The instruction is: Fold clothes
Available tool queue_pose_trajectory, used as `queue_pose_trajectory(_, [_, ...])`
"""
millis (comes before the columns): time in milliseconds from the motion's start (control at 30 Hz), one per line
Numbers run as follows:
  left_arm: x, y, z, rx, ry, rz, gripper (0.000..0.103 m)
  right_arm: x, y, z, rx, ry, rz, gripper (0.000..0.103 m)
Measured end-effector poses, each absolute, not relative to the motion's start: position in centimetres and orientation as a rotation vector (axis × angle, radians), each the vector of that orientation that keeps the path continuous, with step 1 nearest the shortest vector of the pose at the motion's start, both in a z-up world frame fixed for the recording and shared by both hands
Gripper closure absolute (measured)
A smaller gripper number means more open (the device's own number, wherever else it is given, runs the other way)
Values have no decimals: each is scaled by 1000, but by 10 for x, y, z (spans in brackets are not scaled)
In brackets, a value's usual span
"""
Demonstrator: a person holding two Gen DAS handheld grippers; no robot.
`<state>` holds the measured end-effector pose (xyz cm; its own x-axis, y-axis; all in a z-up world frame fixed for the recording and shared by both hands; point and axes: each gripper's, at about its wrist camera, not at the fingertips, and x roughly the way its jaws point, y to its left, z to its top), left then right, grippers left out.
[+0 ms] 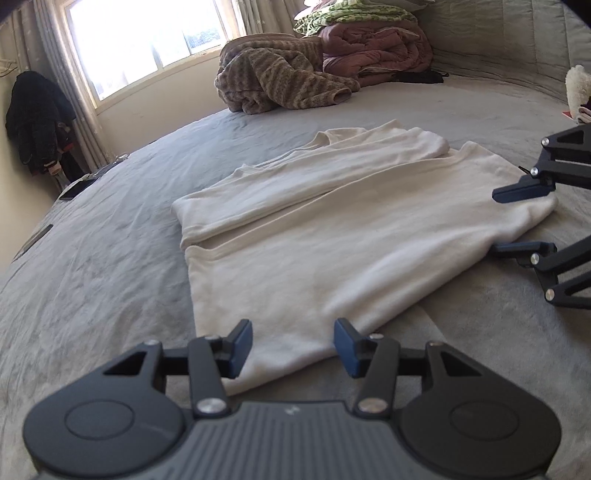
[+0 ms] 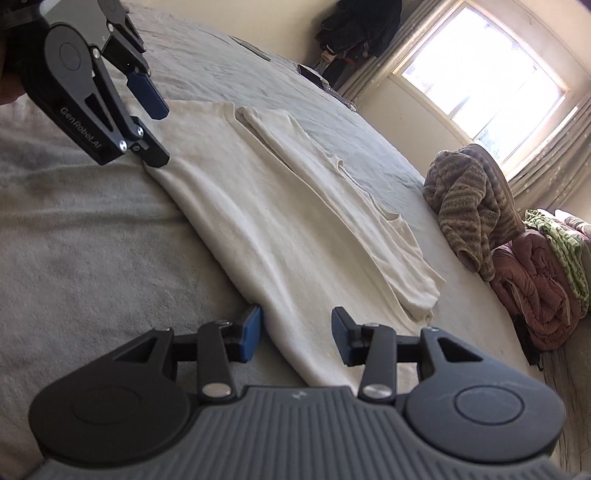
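Observation:
A white garment lies flat on the grey bed, partly folded, with one long side laid over its middle. My left gripper is open, its jaws astride the garment's near corner. My right gripper is open at the garment's other near corner, one finger above the cloth and one at the bed. In the right wrist view the garment runs away from my open right gripper, and the left gripper stands open at the far corner.
A striped brown blanket, a pink quilt and a green patterned cover are piled at the bed's far side under the window. Dark clothes hang in the left corner. Flat dark items lie at the bed's left edge.

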<state>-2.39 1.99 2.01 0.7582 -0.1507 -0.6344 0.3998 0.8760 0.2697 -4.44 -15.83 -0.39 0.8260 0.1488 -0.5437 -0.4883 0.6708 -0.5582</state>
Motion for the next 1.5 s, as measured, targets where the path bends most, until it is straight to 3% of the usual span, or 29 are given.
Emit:
queue_pose_trajectory(367, [-38,16,18,555,609,-381,52,-28,-175,14,-521,541,370,59])
queue_pose_trajectory(800, [-52,40,6,996,468,-492,52,-7,-191,23,-293,622,389,56])
queue_pose_trajectory(1000, [-45,45,9,983,478,-530,53,-4,-196,26,-266,624,389,55])
queue_pose_trajectory(1200, [-45,46,8,981,493,-557,66,1,-198,29,-241,621,385,55])
queue_pose_trajectory(1500, [-37,49,13,877,567,-541,66,-2,-199,29,-244,626,390,55])
